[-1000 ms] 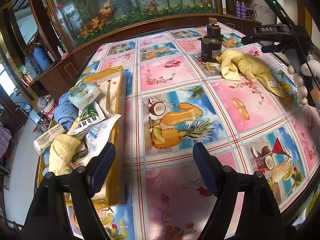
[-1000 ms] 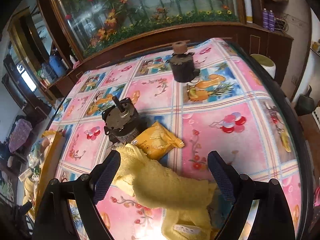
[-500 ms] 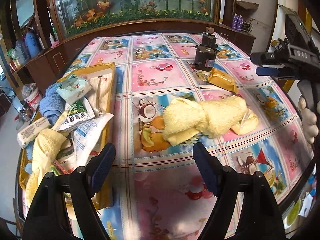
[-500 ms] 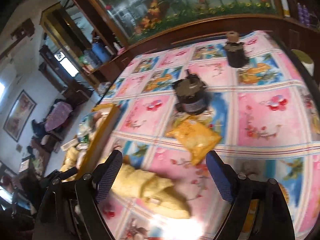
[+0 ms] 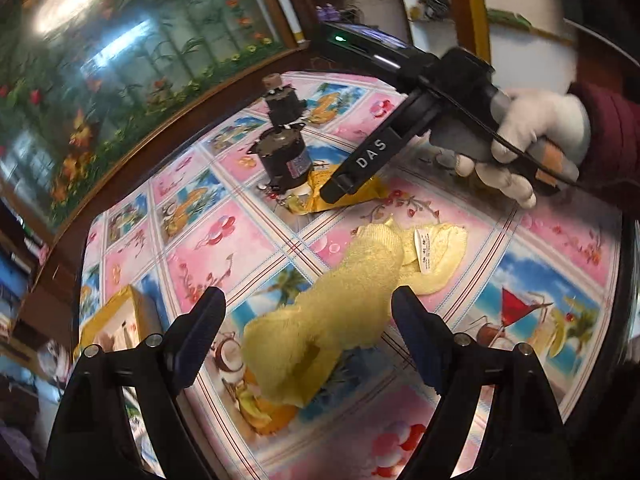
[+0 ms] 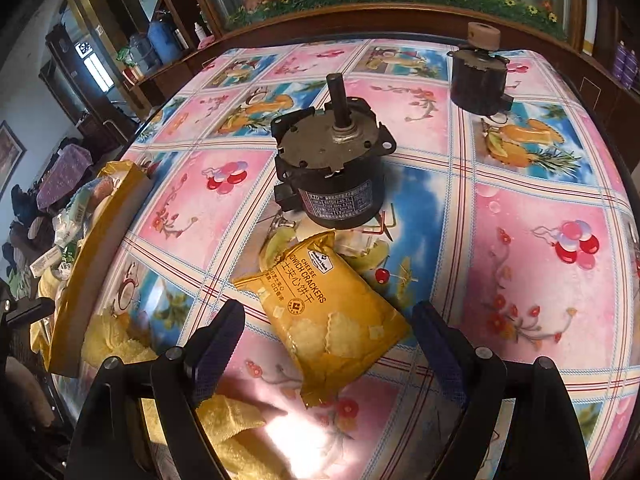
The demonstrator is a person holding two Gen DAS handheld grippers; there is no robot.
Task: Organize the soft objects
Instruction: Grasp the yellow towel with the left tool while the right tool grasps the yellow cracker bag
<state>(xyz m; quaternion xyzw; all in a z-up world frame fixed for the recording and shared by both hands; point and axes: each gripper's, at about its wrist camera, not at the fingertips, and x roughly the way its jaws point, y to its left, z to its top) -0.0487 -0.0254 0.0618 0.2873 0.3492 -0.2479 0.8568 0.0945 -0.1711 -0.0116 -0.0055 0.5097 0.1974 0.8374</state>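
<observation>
A crumpled yellow towel with a white label lies on the patterned tablecloth, and my open left gripper straddles its near end without touching it. In the right wrist view the yellow towel shows only at the lower left. A yellow cracker packet lies flat between the fingers of my open right gripper. From the left wrist view, the right gripper, held by a white-gloved hand, hovers over the cracker packet.
Two dark motors stand just beyond the packet. A yellow box filled with packets and cloths sits at the table's left edge. Wooden cabinet and glass panel with plants border the far side.
The left gripper swung right and came close over the towel. The right gripper moved forward and down over the cracker packet. Both stayed open.
</observation>
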